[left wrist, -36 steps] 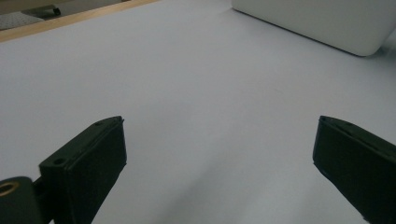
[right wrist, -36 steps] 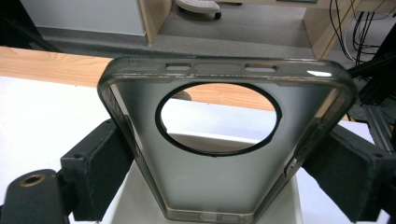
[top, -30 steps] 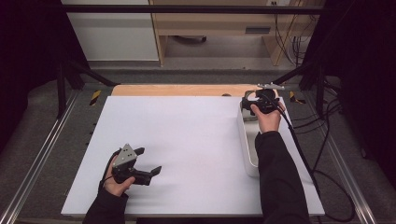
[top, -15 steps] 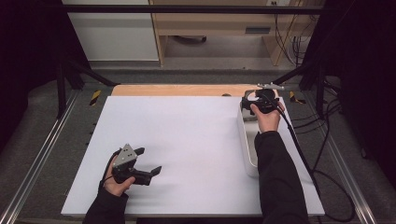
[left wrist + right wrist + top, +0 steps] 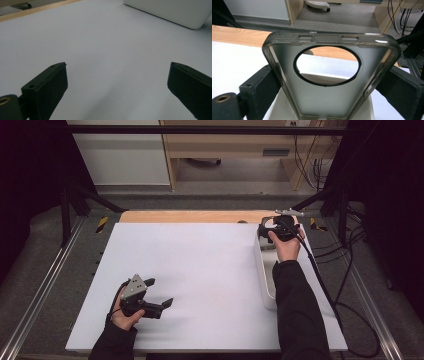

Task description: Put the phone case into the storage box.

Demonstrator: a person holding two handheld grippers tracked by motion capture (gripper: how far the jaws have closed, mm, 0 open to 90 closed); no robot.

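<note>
With the left claw resting spread and empty on the tabletop, keep the right claw clamped squarely on the case sides over the far tray, lifting level to avoid flexing it.

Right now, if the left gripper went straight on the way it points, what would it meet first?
Probably the white tray: the open left gripper points across bare table toward it; depth is unclear.
</note>
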